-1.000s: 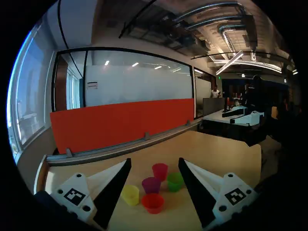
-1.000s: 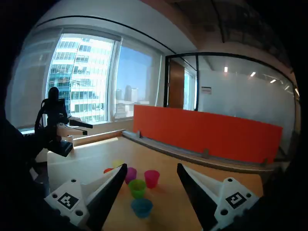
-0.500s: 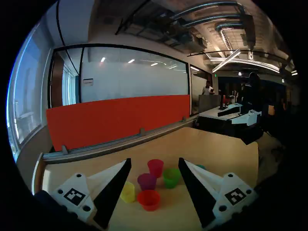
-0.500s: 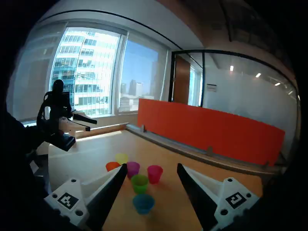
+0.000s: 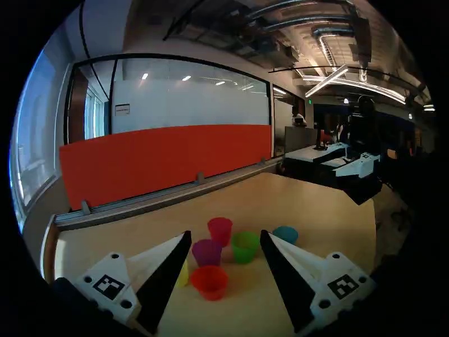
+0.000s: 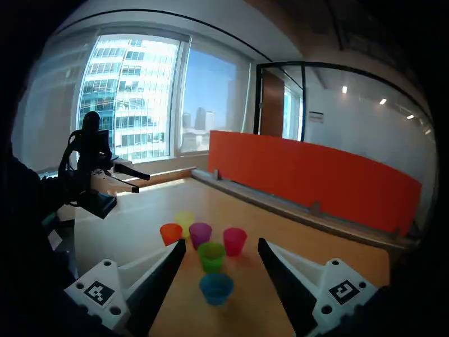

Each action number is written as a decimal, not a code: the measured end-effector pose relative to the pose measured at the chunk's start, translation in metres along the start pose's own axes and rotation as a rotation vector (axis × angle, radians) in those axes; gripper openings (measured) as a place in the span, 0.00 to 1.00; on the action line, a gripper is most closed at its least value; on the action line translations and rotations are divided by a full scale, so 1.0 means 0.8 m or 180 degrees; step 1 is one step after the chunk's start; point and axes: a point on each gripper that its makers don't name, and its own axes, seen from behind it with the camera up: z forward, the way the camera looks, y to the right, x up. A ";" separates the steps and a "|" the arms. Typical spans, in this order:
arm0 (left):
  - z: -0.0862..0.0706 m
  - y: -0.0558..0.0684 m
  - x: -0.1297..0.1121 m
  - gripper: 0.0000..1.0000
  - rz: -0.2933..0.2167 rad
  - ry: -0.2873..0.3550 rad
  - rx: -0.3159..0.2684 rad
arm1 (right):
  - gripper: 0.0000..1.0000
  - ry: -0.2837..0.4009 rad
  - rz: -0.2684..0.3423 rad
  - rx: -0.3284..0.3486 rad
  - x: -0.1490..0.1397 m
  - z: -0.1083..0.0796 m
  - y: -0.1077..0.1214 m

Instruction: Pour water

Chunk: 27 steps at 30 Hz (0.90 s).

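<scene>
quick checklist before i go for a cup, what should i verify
1. The left gripper is open and empty: ok.
2. The right gripper is open and empty: ok.
3. All six cups upright on the table: ok, namely blue cup, green cup, pink cup, purple cup, orange cup, yellow cup.
4. Which cup holds water: cannot tell.
5. Room around the blue cup, which stands apart: ok.
6. Finger room between the other five, which stand close together: cannot tell.
</scene>
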 end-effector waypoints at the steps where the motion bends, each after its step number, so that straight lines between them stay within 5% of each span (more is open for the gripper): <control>1: 0.002 0.001 -0.004 0.91 -0.0004 -0.0016 -0.0010 | 1.00 -0.0015 0.0003 0.0004 -0.003 0.001 0.000; 27: 0.037 0.010 -0.070 0.91 -0.0077 -0.0295 -0.0126 | 1.00 -0.0301 0.0080 0.0100 -0.073 0.028 0.003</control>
